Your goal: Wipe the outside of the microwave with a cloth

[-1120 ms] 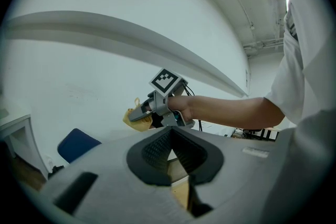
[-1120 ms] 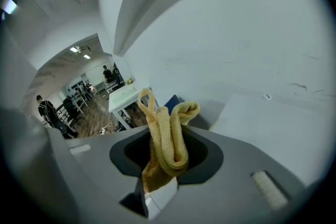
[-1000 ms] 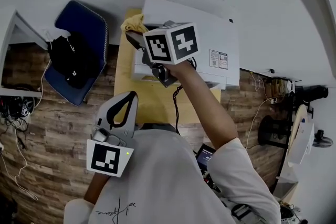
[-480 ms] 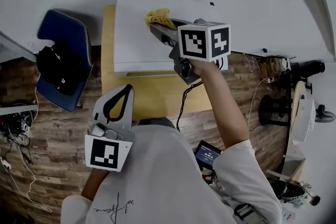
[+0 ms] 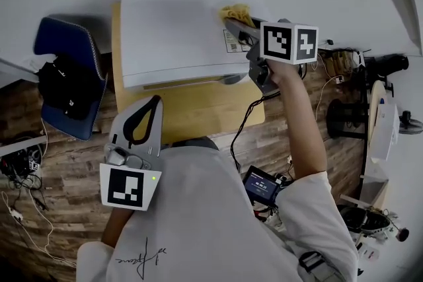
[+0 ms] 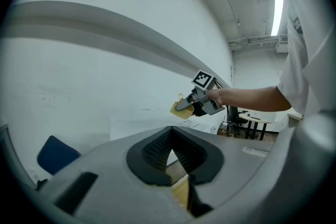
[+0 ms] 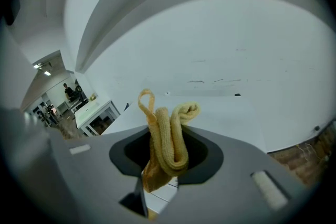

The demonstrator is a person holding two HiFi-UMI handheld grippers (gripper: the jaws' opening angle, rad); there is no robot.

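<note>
The white microwave [image 5: 173,28] stands on a wooden table [image 5: 198,114], seen from above. My right gripper [image 5: 236,23] is shut on a folded yellow cloth [image 5: 237,11], which rests on the microwave's top near its back right corner. In the right gripper view the cloth [image 7: 168,141] bulges from between the jaws over the white top [image 7: 226,113]. My left gripper [image 5: 153,102] hangs shut and holding nothing, in front of the table, apart from the microwave. The left gripper view has the microwave [image 6: 142,126] and the cloth [image 6: 177,110] ahead.
A blue chair [image 5: 66,49] with a black bag [image 5: 63,86] stands left of the table. A black cable [image 5: 242,130] hangs from the right gripper over the table's right edge. A small screen device [image 5: 262,185] lies below. Stands and clutter [image 5: 370,129] fill the right side.
My right gripper has carried the cloth across the microwave's top from its left end to its right end. The left gripper has stayed low and shut.
</note>
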